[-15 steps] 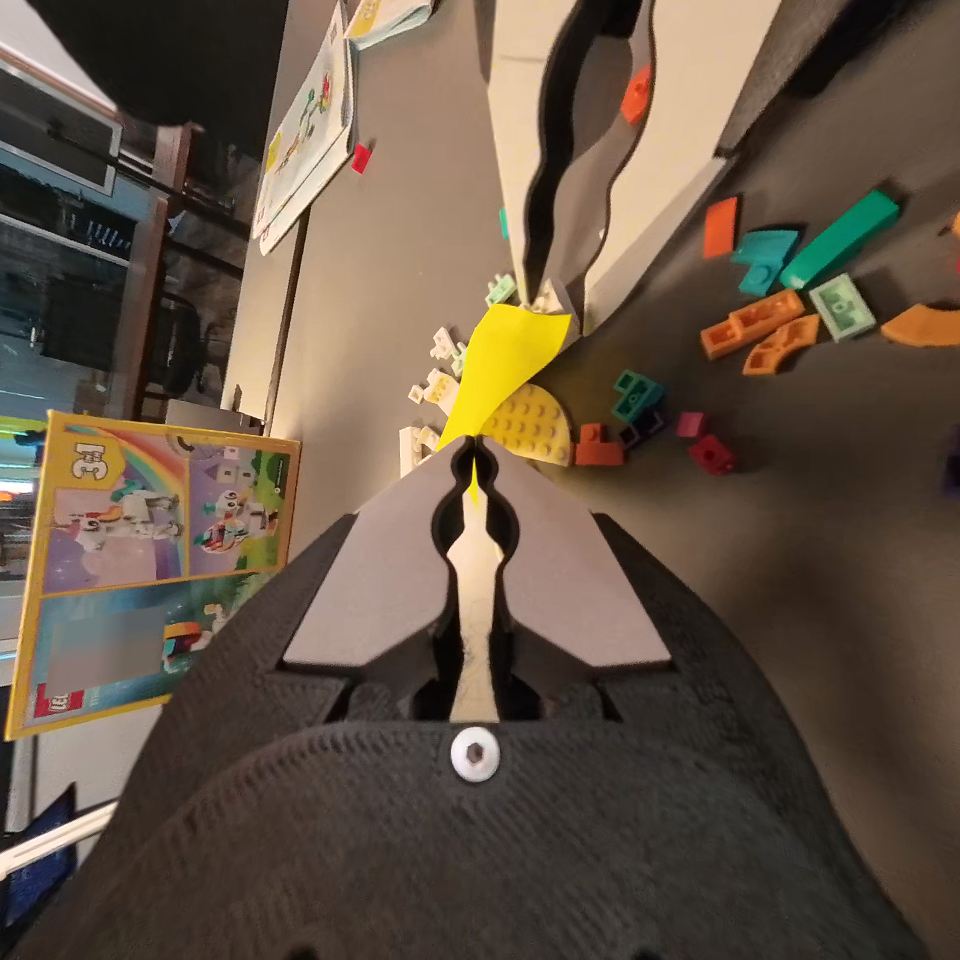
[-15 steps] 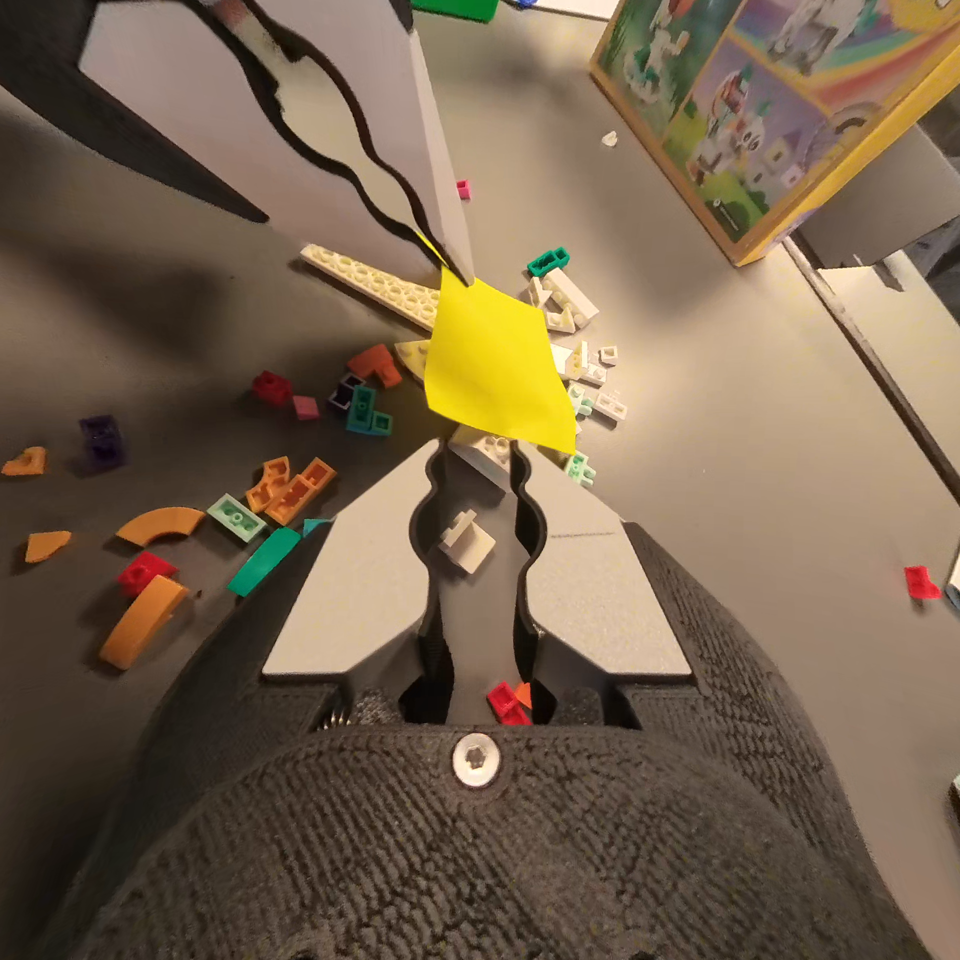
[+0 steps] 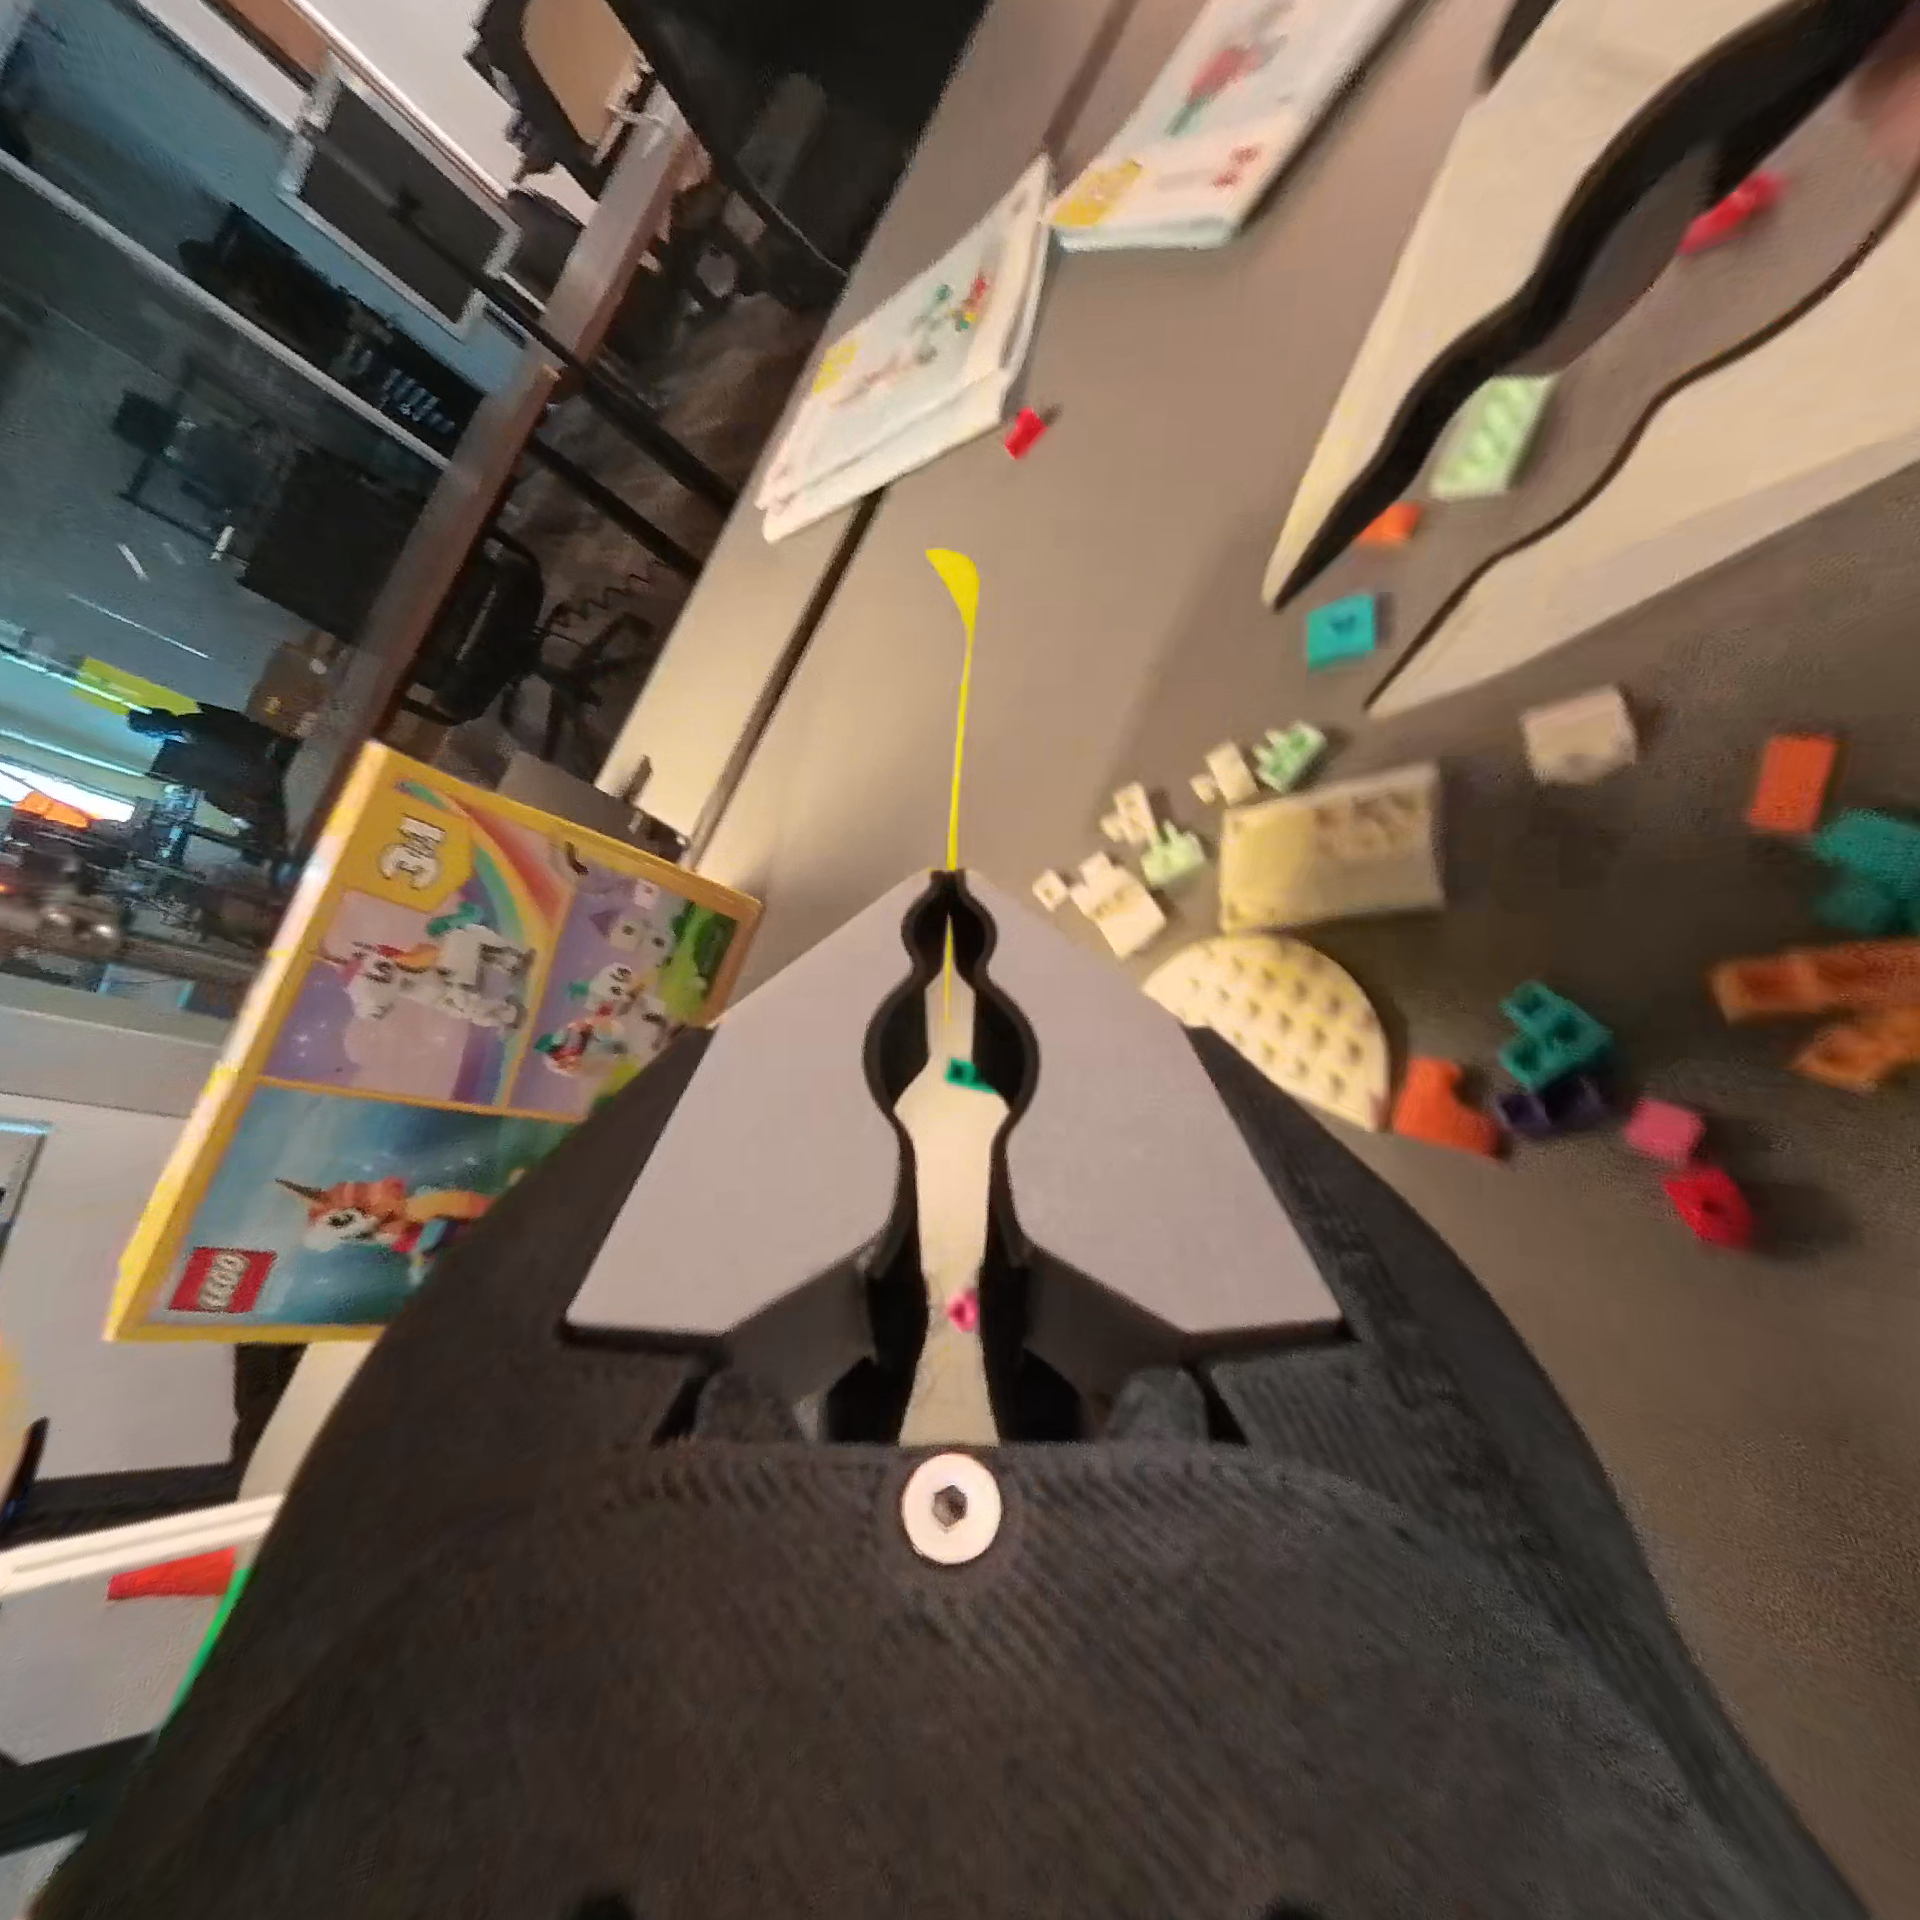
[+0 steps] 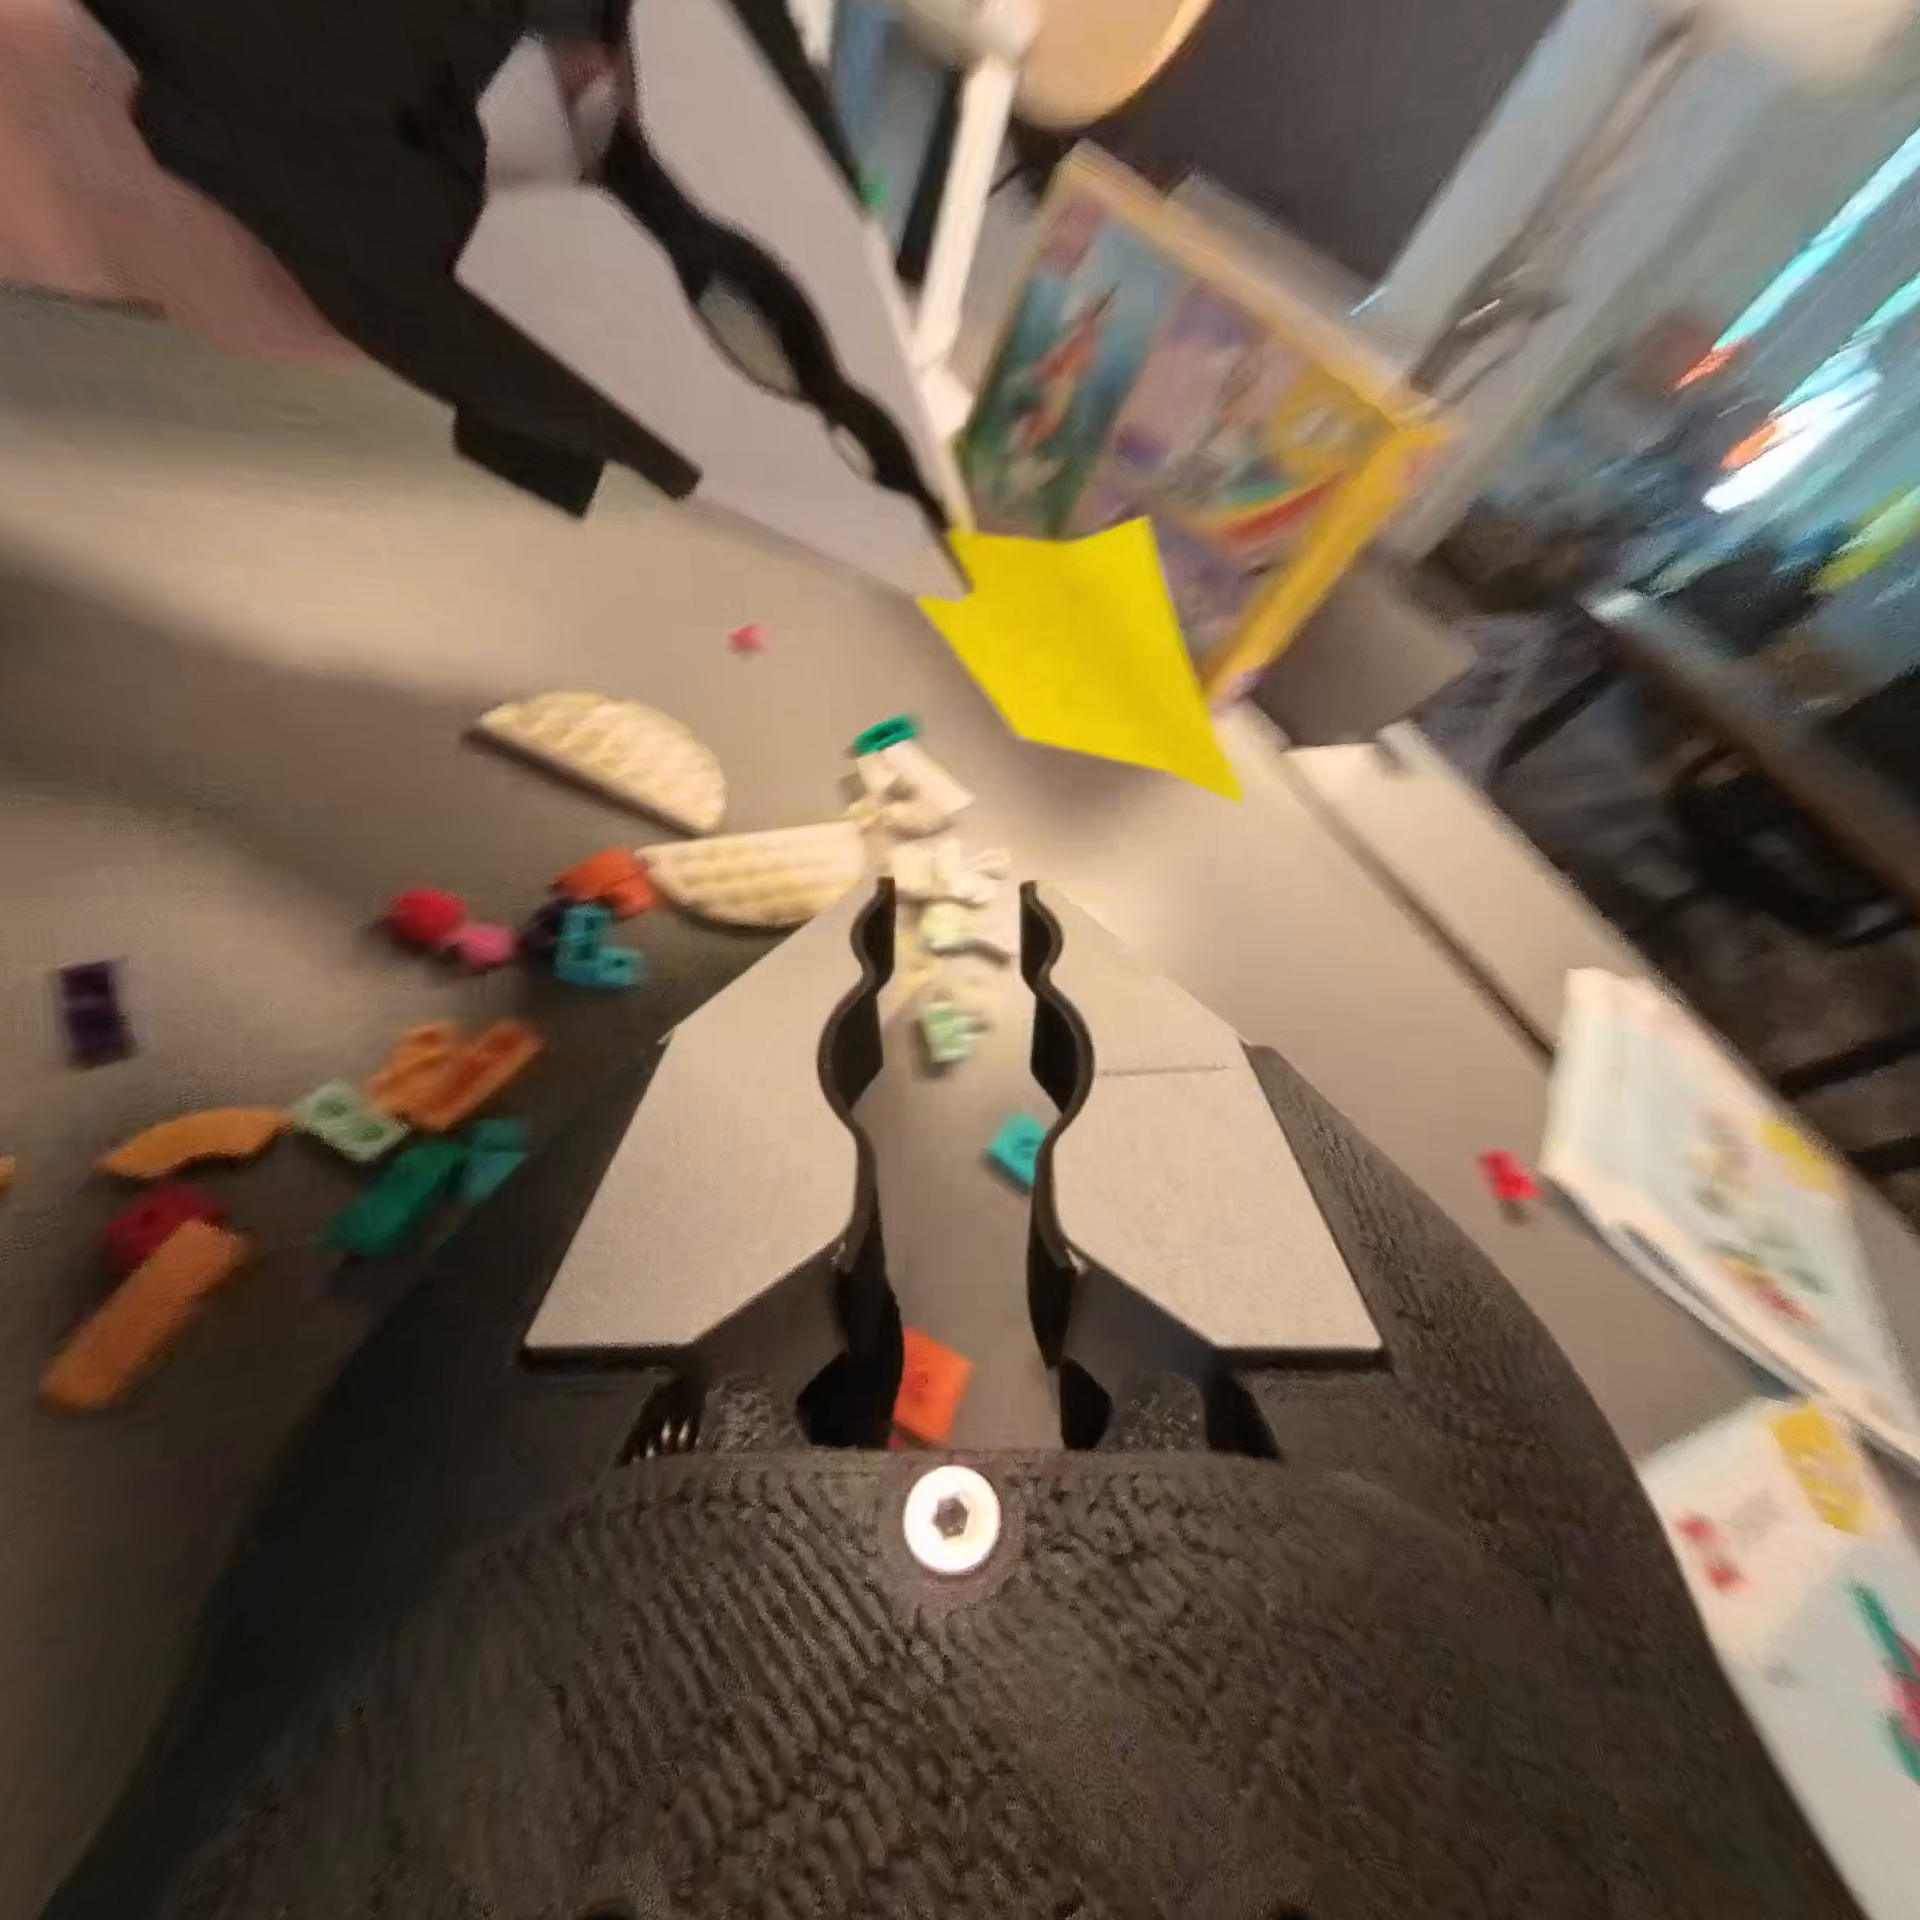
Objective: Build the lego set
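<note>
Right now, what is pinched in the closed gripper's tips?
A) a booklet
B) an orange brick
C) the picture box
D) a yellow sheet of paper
D: the left gripper is shut on the yellow paper, which is lifted clear of the grey table, while the right gripper stands open and empty.

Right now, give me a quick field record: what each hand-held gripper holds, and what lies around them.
left hand-held gripper: shut on yellow paper, lifted above the table
right hand-held gripper: open, empty, above white bricks
loose bricks: orange, teal, red, purple pieces scattered on table
cream plates: flat on table by the bricks
toy box: at table edge
booklets: on table, away from the bricks
image quality: motion blur, fine detail unclear
</note>
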